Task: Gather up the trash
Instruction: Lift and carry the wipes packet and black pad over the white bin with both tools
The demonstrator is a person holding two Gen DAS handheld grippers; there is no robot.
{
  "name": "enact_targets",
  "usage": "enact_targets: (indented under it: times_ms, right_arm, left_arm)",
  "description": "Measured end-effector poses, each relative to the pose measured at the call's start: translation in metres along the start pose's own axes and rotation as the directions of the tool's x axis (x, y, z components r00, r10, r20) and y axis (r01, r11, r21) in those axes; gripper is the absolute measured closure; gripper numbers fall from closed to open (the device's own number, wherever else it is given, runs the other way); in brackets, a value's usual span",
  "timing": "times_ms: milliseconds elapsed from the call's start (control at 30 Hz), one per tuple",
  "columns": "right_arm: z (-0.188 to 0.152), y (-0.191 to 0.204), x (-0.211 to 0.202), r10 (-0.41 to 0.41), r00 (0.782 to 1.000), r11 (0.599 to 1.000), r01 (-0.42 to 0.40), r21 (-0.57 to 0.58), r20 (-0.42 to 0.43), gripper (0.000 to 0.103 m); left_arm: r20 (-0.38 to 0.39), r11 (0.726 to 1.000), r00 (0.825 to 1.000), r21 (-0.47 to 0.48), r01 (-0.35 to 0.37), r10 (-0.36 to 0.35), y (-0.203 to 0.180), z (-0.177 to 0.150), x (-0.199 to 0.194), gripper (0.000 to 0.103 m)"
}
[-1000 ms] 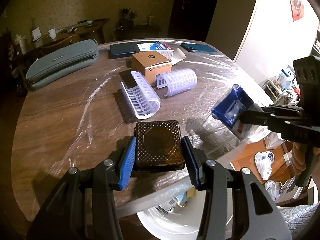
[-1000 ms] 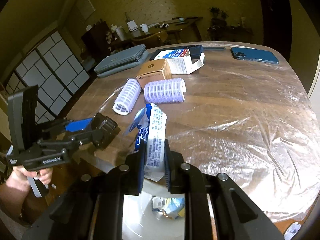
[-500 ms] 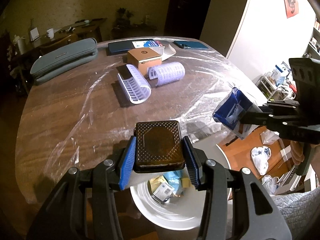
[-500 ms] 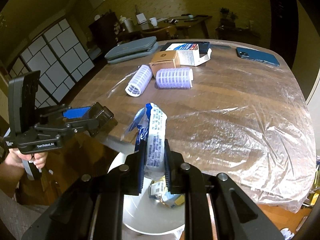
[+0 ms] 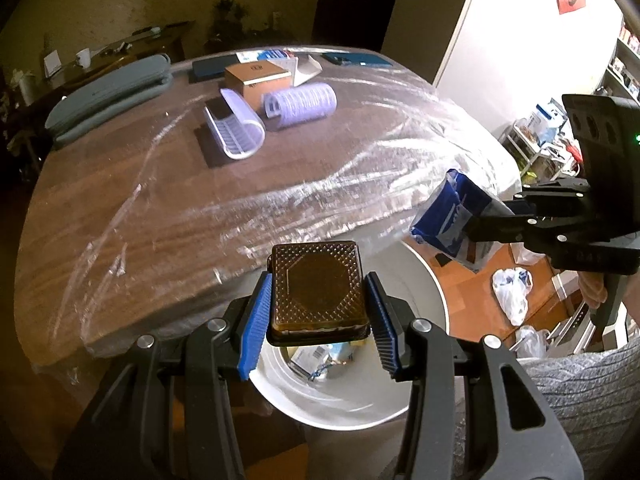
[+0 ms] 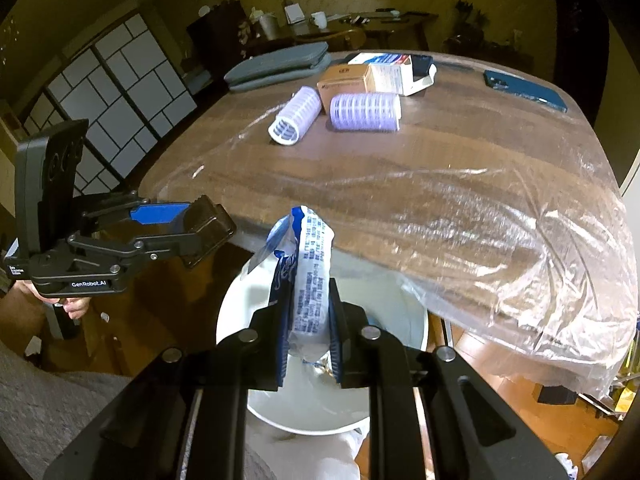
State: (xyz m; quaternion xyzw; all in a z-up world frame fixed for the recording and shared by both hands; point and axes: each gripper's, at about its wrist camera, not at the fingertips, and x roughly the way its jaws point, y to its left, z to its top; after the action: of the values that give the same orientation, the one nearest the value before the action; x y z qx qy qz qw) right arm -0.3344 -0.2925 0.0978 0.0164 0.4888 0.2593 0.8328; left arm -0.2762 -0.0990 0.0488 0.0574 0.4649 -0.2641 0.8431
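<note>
A brown tray [image 5: 318, 286] is clamped between the blue pads of the left gripper [image 5: 318, 320], low centre of the left view, w/ the white bin [image 5: 432, 312] directly beneath; wrappers are seen in the bin's bottom. A blue-white wrapper [image 6: 310, 276] is pinched by the right gripper [image 6: 308, 344], bottom centre of the right view, also over the bin [image 6: 236, 300]. In the left view the same wrapper [image 5: 452, 216] is seen at mid right. The table [image 5: 160, 200], covered w/ clear film, fills the upper half. Two curlers [image 5: 298, 100] lie at upper centre, a brown box [image 5: 256, 76] just behind them, a grey case [image 5: 108, 96] at upper left, a blue phone [image 6: 524, 90] at upper right of the right view.
</note>
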Motion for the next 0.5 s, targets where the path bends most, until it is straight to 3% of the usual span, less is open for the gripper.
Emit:
enact_targets:
  times_ms: [500]
  right_arm:
    - [-0.023, 0.002, 0.024, -0.021, 0.996, 1.0, 0.02, -0.013, -0.082, 0.086]
  left_arm:
    - [-0.085, 1.0, 0.996, 0.02, 0.01, -0.009, -0.008, -0.022, 0.028, 0.056]
